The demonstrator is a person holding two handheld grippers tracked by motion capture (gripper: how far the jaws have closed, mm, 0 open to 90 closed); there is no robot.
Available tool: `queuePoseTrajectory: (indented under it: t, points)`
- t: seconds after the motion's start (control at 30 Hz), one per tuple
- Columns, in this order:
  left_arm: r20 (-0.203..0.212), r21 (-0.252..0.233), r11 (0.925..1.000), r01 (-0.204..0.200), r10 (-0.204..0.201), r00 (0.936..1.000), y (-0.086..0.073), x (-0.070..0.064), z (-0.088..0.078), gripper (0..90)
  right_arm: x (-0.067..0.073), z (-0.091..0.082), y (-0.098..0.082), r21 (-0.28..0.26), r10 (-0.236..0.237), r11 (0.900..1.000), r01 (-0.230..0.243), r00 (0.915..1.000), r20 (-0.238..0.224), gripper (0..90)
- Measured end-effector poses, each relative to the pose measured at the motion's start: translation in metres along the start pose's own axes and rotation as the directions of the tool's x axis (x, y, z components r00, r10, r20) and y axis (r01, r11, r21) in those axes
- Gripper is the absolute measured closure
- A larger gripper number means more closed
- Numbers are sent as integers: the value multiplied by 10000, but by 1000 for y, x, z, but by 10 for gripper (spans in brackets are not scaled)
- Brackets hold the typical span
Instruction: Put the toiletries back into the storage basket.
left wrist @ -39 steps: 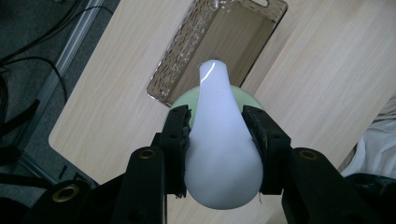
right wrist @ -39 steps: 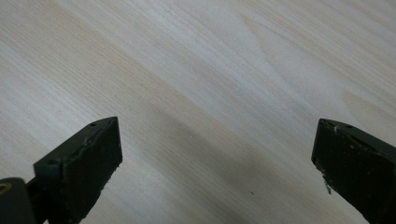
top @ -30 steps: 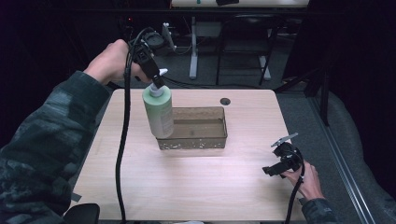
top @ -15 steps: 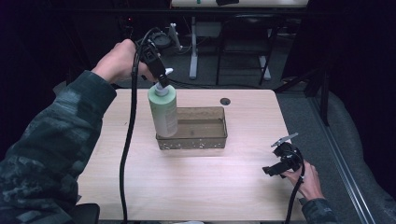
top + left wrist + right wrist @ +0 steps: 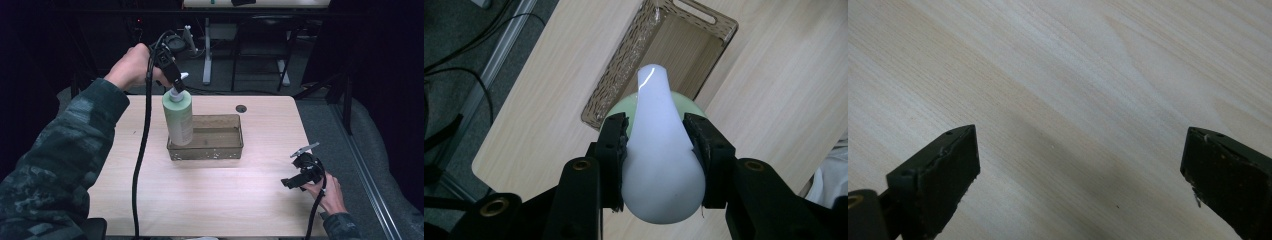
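Observation:
A pale green bottle (image 5: pixel 179 119) with a white pump head (image 5: pixel 659 150) hangs upright over the left end of a brown see-through tray (image 5: pixel 230 150). My left gripper (image 5: pixel 172 80) is shut on the pump head, its pads (image 5: pixel 616 145) pressing both sides. In the left gripper view the green bottle shoulder (image 5: pixel 621 107) shows just behind the pump, above the tray (image 5: pixel 624 65). My right gripper (image 5: pixel 300 175) rests at the table's right front, open, with bare wood between its fingertips (image 5: pixel 948 170).
A black cable (image 5: pixel 142 150) trails from the left gripper across the table's left side. A small dark round hole (image 5: pixel 241 108) sits behind the tray. Table legs and cables stand on the floor beyond the far edge.
My left gripper has carried the bottle rightward, from beside the tray's left end to over it. The right gripper has stayed put.

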State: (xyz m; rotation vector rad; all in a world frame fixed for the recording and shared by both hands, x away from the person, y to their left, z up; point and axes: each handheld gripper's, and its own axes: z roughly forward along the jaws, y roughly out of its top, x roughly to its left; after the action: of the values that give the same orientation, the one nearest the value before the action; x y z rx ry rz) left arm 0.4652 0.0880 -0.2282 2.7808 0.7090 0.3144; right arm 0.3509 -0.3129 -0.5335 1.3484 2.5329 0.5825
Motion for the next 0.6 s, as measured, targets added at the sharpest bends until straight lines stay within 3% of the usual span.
queuePoseTrajectory:
  t: [0.6]
  points:
    - [-50, -414, 9990, 180, -183, 9998, 6, 3, 11, 626, 1, -1, 0, -8, 10, 10000, -10, 10000, 39, 22]
